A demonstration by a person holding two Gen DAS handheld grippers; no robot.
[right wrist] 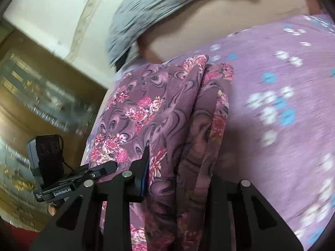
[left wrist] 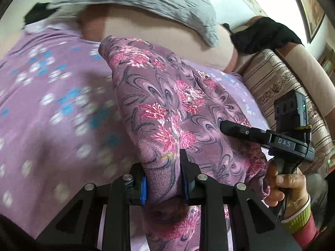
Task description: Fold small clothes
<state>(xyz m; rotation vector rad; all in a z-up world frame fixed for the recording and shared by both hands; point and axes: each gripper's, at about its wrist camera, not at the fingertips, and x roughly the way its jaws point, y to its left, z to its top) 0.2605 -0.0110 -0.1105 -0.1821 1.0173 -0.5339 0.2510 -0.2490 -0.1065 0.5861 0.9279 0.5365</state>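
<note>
A purple floral garment (left wrist: 167, 104) with pink flowers hangs in folds over a lilac flowered bedsheet (left wrist: 52, 104). My left gripper (left wrist: 163, 167) is shut on its near edge, cloth bunched between the blue pads. My right gripper (left wrist: 230, 128) shows at the right of the left wrist view, held by a hand, its finger against the same cloth. In the right wrist view the garment (right wrist: 159, 115) drapes over my right gripper (right wrist: 180, 167), which is shut on it; the right finger is hidden under cloth. The left gripper (right wrist: 100, 170) shows at lower left.
A grey cloth (left wrist: 167, 2) lies on a tan cushion (left wrist: 146, 29) at the back. A black garment (left wrist: 263, 35) hangs over a striped sofa arm (left wrist: 282, 87) at the right. A wooden cabinet (right wrist: 41, 96) stands at the left of the right wrist view.
</note>
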